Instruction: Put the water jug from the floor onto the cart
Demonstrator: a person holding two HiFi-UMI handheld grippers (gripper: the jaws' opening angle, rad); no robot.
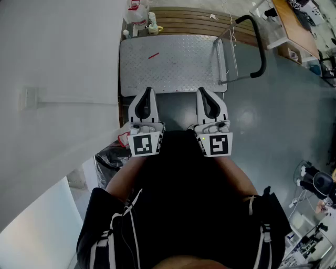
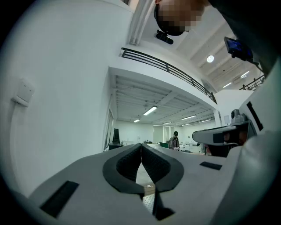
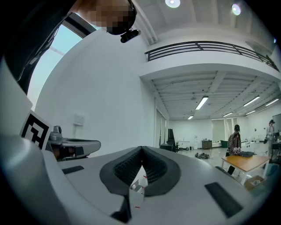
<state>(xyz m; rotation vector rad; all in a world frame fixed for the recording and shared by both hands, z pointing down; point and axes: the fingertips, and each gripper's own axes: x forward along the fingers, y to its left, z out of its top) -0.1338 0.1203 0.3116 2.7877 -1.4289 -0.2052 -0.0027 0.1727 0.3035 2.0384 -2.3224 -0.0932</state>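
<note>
The clear water jug (image 1: 137, 14) with a red label stands on the floor at the far left corner of the cart, beside a white wall. The cart (image 1: 173, 65) is a flat metal tread-plate deck with a black push handle (image 1: 257, 47) on its right. My left gripper (image 1: 148, 91) and right gripper (image 1: 201, 91) hover side by side over the cart's near edge, pointing toward it. Both are shut with nothing between the jaws. In the left gripper view the left gripper (image 2: 141, 145) shows its pads touching. The right gripper (image 3: 141, 149) looks the same, with the jug (image 3: 141, 181) small through the gap below.
A slatted wooden pallet (image 1: 199, 21) lies behind the cart. Small bottles (image 1: 153, 26) stand next to the jug. A red mark (image 1: 153, 55) lies on the deck. A black bin bag (image 1: 110, 157) sits at my left, a wooden table (image 1: 296, 23) at the far right.
</note>
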